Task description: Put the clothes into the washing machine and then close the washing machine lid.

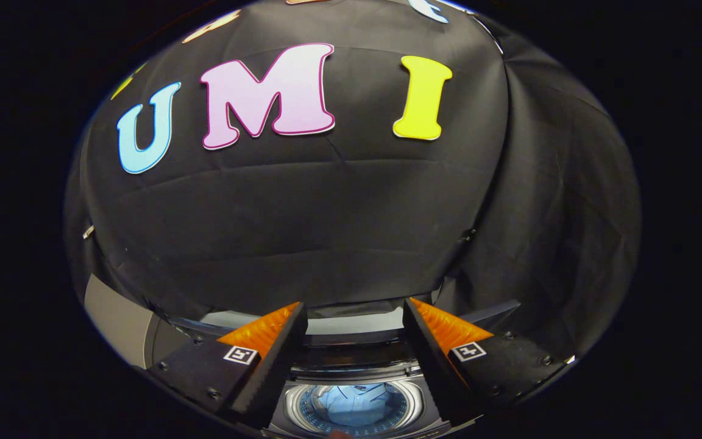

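My gripper [354, 317] is open, its two fingers spread wide with nothing between them. Below and between the fingers lies the top-loading washing machine [351, 372], its round steel drum [354, 407] uncovered. A pale blue garment [351, 402] lies inside the drum. The raised lid [351, 322] stands at the back of the machine, just beyond the fingertips, with its pale edge showing between them.
The machine's grey body [116, 320] shows beside the left finger. Black cloth walls close the booth right behind the machine and on the right side.
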Available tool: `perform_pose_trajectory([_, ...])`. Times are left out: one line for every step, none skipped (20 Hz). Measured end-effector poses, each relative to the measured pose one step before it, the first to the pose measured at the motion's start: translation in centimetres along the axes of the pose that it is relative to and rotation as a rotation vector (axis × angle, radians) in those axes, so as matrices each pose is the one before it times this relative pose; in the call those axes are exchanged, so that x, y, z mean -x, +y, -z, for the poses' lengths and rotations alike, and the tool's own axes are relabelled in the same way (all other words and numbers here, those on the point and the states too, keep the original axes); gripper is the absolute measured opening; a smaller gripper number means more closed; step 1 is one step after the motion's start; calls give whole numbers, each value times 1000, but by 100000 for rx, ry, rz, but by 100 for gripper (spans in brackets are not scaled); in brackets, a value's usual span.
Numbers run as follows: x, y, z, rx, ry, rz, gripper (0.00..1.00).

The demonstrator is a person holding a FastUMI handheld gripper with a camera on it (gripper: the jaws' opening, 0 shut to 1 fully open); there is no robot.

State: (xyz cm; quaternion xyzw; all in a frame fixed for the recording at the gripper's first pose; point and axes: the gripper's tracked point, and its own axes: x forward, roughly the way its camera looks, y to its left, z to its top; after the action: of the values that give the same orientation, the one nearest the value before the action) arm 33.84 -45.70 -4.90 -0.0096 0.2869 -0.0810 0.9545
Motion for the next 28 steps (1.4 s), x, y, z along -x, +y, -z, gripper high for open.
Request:
perform_pose_trajectory([20, -104, -17, 238, -603, 283, 99])
perform_pose_trajectory([72, -31, 53, 106, -602, -12, 99])
perform_pose_trajectory([225, 20, 91, -67, -562, -152, 99])
perform_pose_trajectory([196, -9, 115, -562, -240, -9, 99])
perform_pose_trajectory([207, -2, 147, -82, -327, 35, 99])
perform_pose_trajectory([723, -37, 380, 415, -285, 259, 100])
perform_pose_trajectory([1230, -290, 564, 91, -420, 341, 100])
perform_pose_trajectory([461, -131, 228, -63, -878, 194, 100])
perform_pose_trajectory([264, -16, 110, -687, -909, 213, 100])
perform_pose_trajectory([469, 46, 190, -77, -431, 108, 99])
perform_pose_trajectory([388, 25, 456, 260, -124, 17, 99])
perform_pose_trajectory([486, -62, 249, -94, -287, 28, 100])
perform_pose_trajectory([409, -57, 268, -136, -278, -27, 99])
perform_pose_trajectory([363, -9, 286, 212, -345, -89, 100])
perform_pose_trajectory([375, -139, 251, -15, -540, -74, 100])
perform_pose_trajectory([343, -29, 229, -323, -624, 51, 99])
perform_pose_trajectory([287, -61, 237, 19, -323, 30, 99])
perform_pose_trajectory([243, -37, 264, 91, -248, 16, 99])
perform_pose_trajectory([456, -43, 226, -408, -290, -96, 99])
perform_pose_trajectory([354, -49, 236, -366, -461, -335, 99])
perform_pose_trajectory([303, -34, 125, -241, -1049, -204, 99])
perform_pose_trajectory([223, -67, 53, -123, -1222, -81, 99])
perform_pose_trajectory([127, -44, 139, -141, -764, 13, 99])
perform_pose_trajectory([20, 15, 10, -269, -601, 35, 99])
perform_pose_trajectory([-31, -8, 115, 90, 247, -16, 99])
perform_pose_trajectory([-32, 1, 18, 371, 97, -20, 99])
perform_pose_trajectory([80, 1, 118, 396, 210, 4, 99])
perform_pose_trajectory([92, -7, 47, 57, 165, 43, 99])
